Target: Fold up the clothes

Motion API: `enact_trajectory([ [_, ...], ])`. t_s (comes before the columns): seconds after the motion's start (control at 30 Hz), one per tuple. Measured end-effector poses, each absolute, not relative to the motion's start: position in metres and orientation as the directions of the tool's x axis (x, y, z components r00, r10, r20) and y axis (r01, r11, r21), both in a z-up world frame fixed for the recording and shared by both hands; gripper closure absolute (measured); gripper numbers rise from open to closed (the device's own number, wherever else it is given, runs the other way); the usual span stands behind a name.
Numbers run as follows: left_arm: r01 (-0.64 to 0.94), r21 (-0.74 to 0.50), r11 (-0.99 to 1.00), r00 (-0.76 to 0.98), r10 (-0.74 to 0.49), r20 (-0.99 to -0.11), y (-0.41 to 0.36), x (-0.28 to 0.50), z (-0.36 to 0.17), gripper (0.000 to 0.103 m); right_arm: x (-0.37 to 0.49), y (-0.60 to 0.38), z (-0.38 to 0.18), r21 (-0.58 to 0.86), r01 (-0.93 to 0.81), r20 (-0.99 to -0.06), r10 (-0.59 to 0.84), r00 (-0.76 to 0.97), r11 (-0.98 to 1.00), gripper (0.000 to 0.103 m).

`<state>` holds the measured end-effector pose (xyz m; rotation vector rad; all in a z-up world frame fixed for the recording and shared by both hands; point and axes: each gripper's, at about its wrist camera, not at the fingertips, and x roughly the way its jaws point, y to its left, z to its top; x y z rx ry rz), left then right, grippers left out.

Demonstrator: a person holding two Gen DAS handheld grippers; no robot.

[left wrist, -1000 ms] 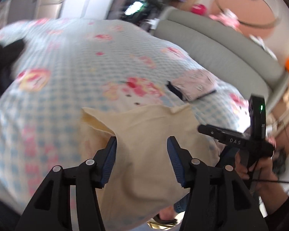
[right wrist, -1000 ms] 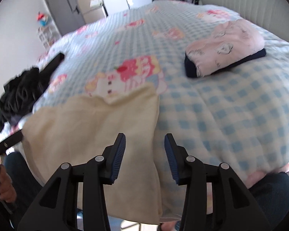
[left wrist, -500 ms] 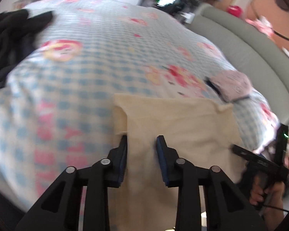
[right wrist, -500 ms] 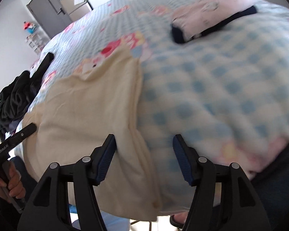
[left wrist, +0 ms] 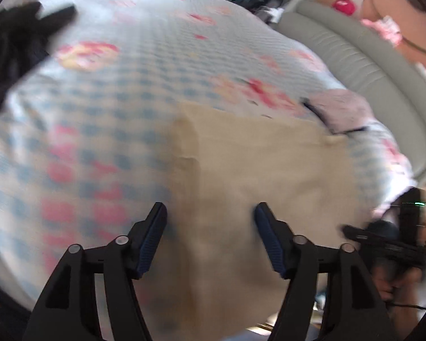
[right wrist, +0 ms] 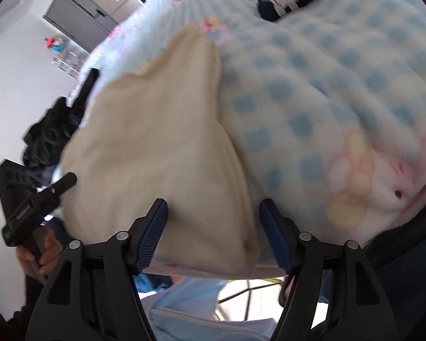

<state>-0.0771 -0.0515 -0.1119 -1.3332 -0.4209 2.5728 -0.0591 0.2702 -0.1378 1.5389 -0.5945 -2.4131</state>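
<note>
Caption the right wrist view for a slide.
Right gripper, jaws opening, straddles the hanging edge of a cream cloth garment on the blue-checked blanket.

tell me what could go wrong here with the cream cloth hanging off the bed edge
1. The cream cloth hangs over the near edge of the bed; with both sets of jaws opening and neither pad pressing it, it may slide off.
2. The left gripper straddles the cloth's left edge, the right gripper its right edge: a close could pinch the checked blanket too.
3. The left edge shows a doubled-over flap, which could get folded in as a crease.
</note>
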Motion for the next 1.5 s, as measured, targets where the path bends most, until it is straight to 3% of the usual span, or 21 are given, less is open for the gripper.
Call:
enact_trajectory([
  [0.13,0.030,-0.463,-0.886,-0.627,0.344,-0.699,-0.078,-0.070,-0.105,0.036,-0.053,0.284,-0.128,0.449,-0.082,-0.795,-0.355,-0.493,-0.890,0.041],
  [0.27,-0.033,-0.570,-0.821,-0.633,0.458,-0.623,-0.079,-0.068,-0.102,0.036,-0.055,0.291,-0.122,0.483,-0.069,-0.767,-0.384,-0.515,-0.873,0.038],
  [0.4,-0.016,-0.511,-0.859,-0.538,0.438,-0.720,-0.062,-0.081,-0.125,0.036,-0.065,0.280,-0.132,0.474,-0.038,-0.792,-0.408,-0.455,-0.879,0.036],
  [0.5,-0.027,-0.593,-0.805,-0.474,0.532,-0.701,-0.062,-0.087,-0.136,0.033,-0.068,0.270,-0.134,0.474,-0.015,-0.793,-0.419,-0.442,-0.881,0.034],
  [0.73,-0.063,-0.596,-0.800,-0.433,0.560,-0.706,-0.049,-0.089,-0.144,0.021,-0.095,0.256,-0.134,0.465,0.031,-0.795,-0.432,-0.426,-0.885,0.029],
  [0.87,-0.120,-0.693,-0.711,-0.417,0.670,-0.615,-0.047,-0.085,-0.140,0.033,-0.102,0.246,-0.120,0.513,0.093,-0.762,-0.503,-0.407,-0.853,0.044],
  [1.03,-0.095,-0.671,-0.736,-0.395,0.646,-0.653,-0.038,-0.091,-0.152,0.032,-0.115,0.240,-0.132,0.428,0.107,-0.813,-0.434,-0.388,-0.897,0.043],
  [1.07,-0.099,-0.672,-0.734,-0.399,0.648,-0.648,-0.036,-0.092,-0.152,0.034,-0.120,0.245,-0.142,0.460,0.077,-0.809,-0.453,-0.375,-0.884,0.043],
  [1.13,-0.120,-0.663,-0.739,-0.418,0.643,-0.641,-0.034,-0.090,-0.146,0.047,-0.126,0.254,-0.153,0.542,0.035,-0.770,-0.513,-0.379,-0.839,0.043],
  [1.2,-0.151,-0.625,-0.766,-0.436,0.619,-0.653,-0.030,-0.086,-0.141,0.049,-0.123,0.251,-0.149,0.567,0.064,-0.746,-0.545,-0.383,-0.821,0.053],
  [1.3,-0.130,-0.639,-0.758,-0.412,0.627,-0.661,-0.032,-0.093,-0.148,0.046,-0.119,0.239,-0.133,0.563,0.153,-0.729,-0.575,-0.372,-0.812,0.056],
  [1.4,-0.075,-0.698,-0.712,-0.371,0.669,-0.644,-0.035,-0.102,-0.160,0.039,-0.132,0.240,-0.147,0.541,0.106,-0.763,-0.540,-0.356,-0.835,0.054],
  [1.5,-0.065,-0.688,-0.723,-0.364,0.659,-0.658,-0.030,-0.105,-0.160,0.038,-0.136,0.251,-0.167,0.614,0.035,-0.731,-0.586,-0.350,-0.788,0.048],
])
